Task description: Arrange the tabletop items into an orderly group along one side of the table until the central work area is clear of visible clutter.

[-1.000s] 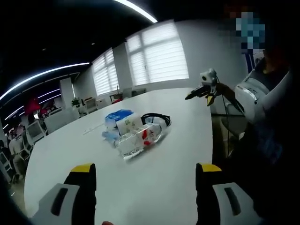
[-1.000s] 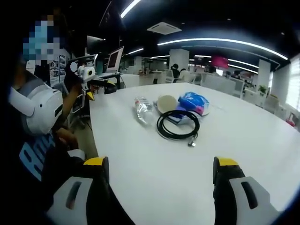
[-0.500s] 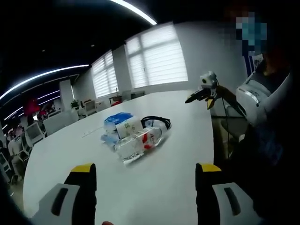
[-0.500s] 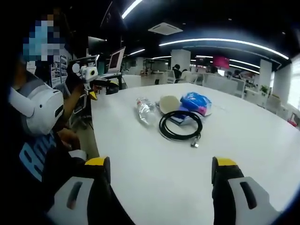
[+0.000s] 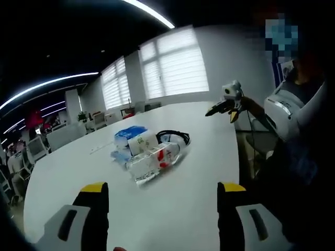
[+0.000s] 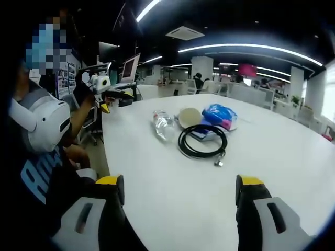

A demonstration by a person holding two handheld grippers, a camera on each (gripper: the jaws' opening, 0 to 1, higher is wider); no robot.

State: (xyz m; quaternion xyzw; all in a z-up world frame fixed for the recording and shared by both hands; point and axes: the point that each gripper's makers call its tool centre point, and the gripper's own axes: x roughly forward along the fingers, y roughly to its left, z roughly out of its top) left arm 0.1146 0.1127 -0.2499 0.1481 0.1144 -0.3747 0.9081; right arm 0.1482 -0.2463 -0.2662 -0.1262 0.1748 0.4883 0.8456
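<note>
Left gripper view: left gripper (image 5: 163, 209), jaws spread wide, holding nothing, above bare white tabletop (image 5: 199, 172). Ahead, a touching cluster near the table's middle: clear plastic water bottle with red label (image 5: 152, 161) lying on its side, nearest; white carton (image 5: 143, 142) and blue plastic packet (image 5: 128, 133) behind; black coiled cable (image 5: 175, 136) at the far end.

Right gripper view: right gripper (image 6: 177, 209), jaws likewise spread and empty; from here the cable (image 6: 202, 141) lies nearest, the bottle (image 6: 164, 124) to its left, the packet (image 6: 220, 115) beyond.

Handling judgement: take the bottle across its body, mid-length, since it may roll; gather the cable through several loops so it stays coiled. Set each against one table edge.
</note>
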